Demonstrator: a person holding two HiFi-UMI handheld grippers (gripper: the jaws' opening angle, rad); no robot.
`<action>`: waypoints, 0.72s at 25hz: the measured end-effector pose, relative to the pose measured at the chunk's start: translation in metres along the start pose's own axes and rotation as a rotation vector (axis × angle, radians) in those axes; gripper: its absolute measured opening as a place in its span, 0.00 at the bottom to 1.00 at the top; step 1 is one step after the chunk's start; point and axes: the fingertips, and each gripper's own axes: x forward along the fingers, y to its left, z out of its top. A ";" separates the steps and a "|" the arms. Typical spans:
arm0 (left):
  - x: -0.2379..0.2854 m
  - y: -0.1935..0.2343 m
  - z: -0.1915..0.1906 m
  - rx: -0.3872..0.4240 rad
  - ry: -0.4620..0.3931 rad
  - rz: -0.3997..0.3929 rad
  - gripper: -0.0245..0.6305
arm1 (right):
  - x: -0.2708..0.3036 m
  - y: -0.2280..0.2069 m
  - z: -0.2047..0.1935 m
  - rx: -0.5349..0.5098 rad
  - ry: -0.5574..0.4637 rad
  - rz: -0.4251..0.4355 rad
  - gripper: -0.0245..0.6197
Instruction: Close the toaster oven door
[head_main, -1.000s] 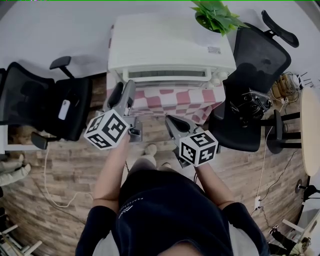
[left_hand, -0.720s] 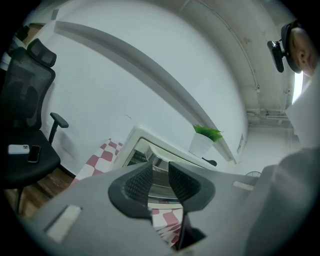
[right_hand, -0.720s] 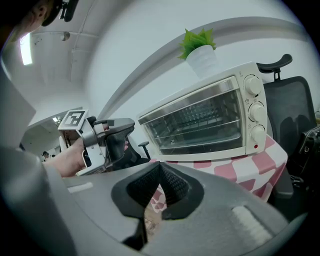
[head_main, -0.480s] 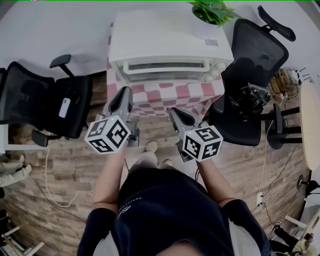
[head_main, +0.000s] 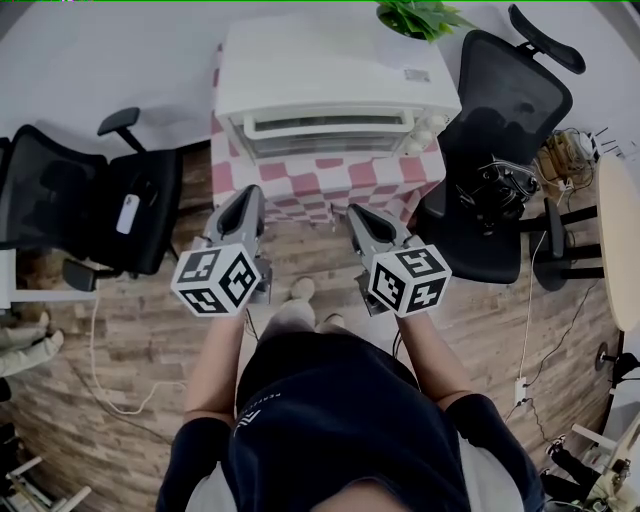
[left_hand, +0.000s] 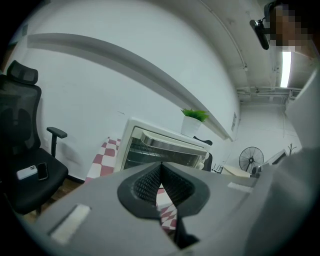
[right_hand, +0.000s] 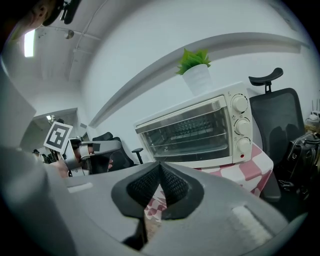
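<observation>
White toaster oven (head_main: 335, 70) stands on a red-and-white checked cloth (head_main: 330, 182) covering the surface, its glass door (head_main: 330, 132) closed flat against its front. Both grippers hang side by side in front of the oven, apart from it. The left gripper (head_main: 249, 193) has fingers that have just been closing and meet on nothing. The right gripper (head_main: 356, 211) has its fingers pressed together, likewise empty.
</observation>
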 end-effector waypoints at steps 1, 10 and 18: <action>-0.002 -0.001 -0.002 0.008 0.007 -0.002 0.05 | -0.001 0.000 0.001 -0.003 -0.003 -0.004 0.04; -0.012 0.005 -0.010 0.022 0.035 0.008 0.05 | -0.007 -0.007 0.008 -0.004 -0.028 -0.037 0.04; -0.018 0.012 -0.012 0.023 0.044 0.012 0.05 | -0.007 -0.007 0.014 -0.030 -0.045 -0.057 0.04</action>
